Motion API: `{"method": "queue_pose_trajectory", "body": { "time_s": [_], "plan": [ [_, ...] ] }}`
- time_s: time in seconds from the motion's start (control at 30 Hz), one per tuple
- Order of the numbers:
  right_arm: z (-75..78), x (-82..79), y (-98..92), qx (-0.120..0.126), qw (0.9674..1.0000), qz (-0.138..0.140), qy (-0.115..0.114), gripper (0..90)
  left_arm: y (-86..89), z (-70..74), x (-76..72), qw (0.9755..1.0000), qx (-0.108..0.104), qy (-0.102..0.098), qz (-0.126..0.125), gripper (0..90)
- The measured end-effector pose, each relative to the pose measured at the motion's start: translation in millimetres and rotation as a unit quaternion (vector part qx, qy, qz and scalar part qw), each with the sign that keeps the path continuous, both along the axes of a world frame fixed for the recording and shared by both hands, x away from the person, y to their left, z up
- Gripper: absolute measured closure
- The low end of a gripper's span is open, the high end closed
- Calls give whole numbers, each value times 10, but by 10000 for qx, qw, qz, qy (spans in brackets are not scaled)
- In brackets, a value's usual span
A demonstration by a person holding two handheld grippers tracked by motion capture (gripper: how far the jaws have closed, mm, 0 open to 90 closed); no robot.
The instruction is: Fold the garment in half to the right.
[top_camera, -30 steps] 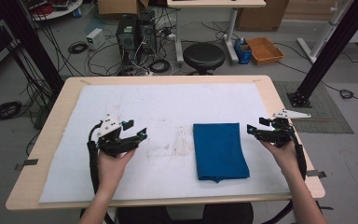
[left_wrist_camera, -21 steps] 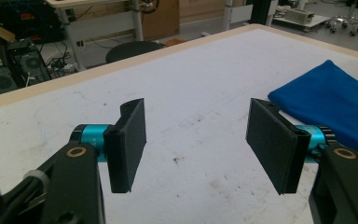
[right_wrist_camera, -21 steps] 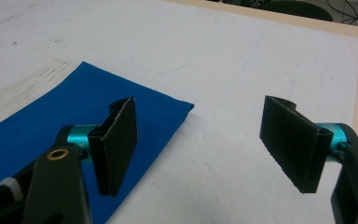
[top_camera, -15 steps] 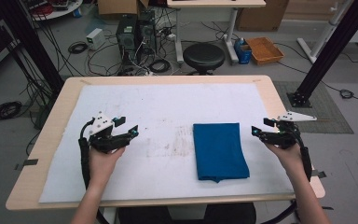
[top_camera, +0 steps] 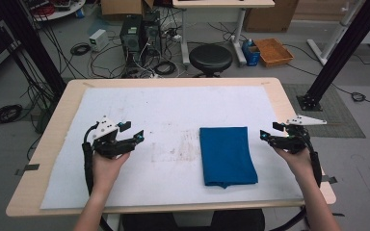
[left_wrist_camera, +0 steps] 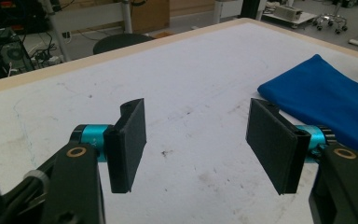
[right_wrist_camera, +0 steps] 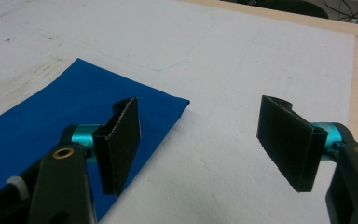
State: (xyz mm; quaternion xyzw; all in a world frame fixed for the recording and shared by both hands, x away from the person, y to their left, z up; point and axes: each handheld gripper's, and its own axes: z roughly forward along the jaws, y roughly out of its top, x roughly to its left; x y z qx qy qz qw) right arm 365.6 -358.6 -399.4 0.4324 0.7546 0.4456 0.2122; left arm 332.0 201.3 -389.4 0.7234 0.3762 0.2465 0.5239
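White padding covers your tabletop (top_camera: 164,103), and the folded blue cloth (top_camera: 227,155) lies right of centre between your hands. Your left tool (top_camera: 134,134) and right tool (top_camera: 268,132) both gape wide, empty. You look ready to reach in; the cloth's underside folds stay hidden.

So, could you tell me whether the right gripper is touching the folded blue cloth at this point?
Apart. In the high view, bare white mat separates the right gripper from the blue cloth; its jaws stand open and empty in the right gripper view.
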Motion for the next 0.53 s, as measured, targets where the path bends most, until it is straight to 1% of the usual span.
{"method": "queue_pose_trajectory", "body": {
  "time_s": [0.23,0.37,0.53],
  "plan": [
    [-12,8,2,-30,10000,4,9,301,-1,-12,-6,10000,-1,19,-15,379],
    [-18,13,-4,-18,10000,11,10,301,3,-9,-32,10000,-9,-72,2,379],
    [-25,28,-13,-21,10000,11,3,301,23,-20,-9,10000,-31,5,4,379]
  ]
}}
